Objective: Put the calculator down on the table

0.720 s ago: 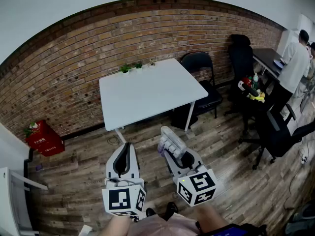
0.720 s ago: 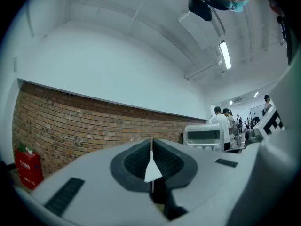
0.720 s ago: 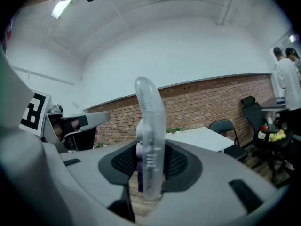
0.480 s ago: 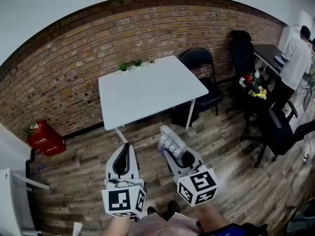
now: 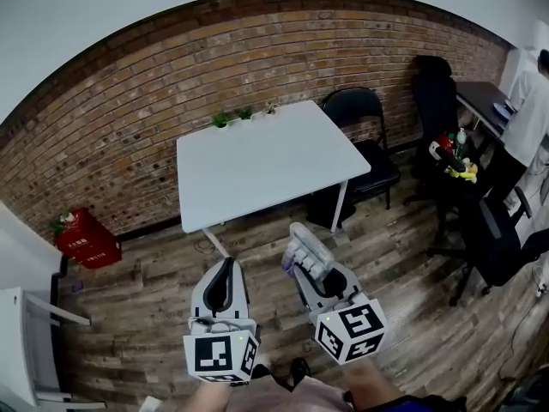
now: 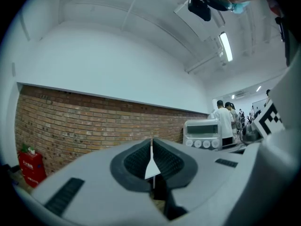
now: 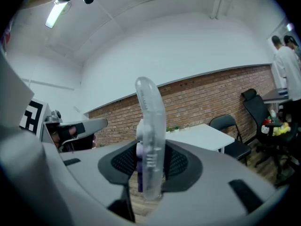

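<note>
My right gripper (image 5: 310,269) is shut on a white calculator (image 5: 305,249) with purple trim, held edge-on above the wood floor, short of the white table (image 5: 266,160). In the right gripper view the calculator (image 7: 150,140) stands upright between the black pads (image 7: 176,161), and the table (image 7: 200,134) lies ahead. My left gripper (image 5: 221,283) is beside it on the left, jaws closed together with nothing between them. The left gripper view shows the calculator's display and round keys (image 6: 203,134) off to the right.
A brick wall (image 5: 129,118) backs the table, with small potted plants (image 5: 232,117) at its far edge. A black folding chair (image 5: 364,136) stands right of the table, office chairs (image 5: 489,239) and a desk further right, a person (image 5: 536,101) beside them. A red box (image 5: 84,240) sits at left.
The view has shifted slightly: the table and both grippers sit a little lower and to the right in the head view. The right gripper's hold on the calculator is unchanged.
</note>
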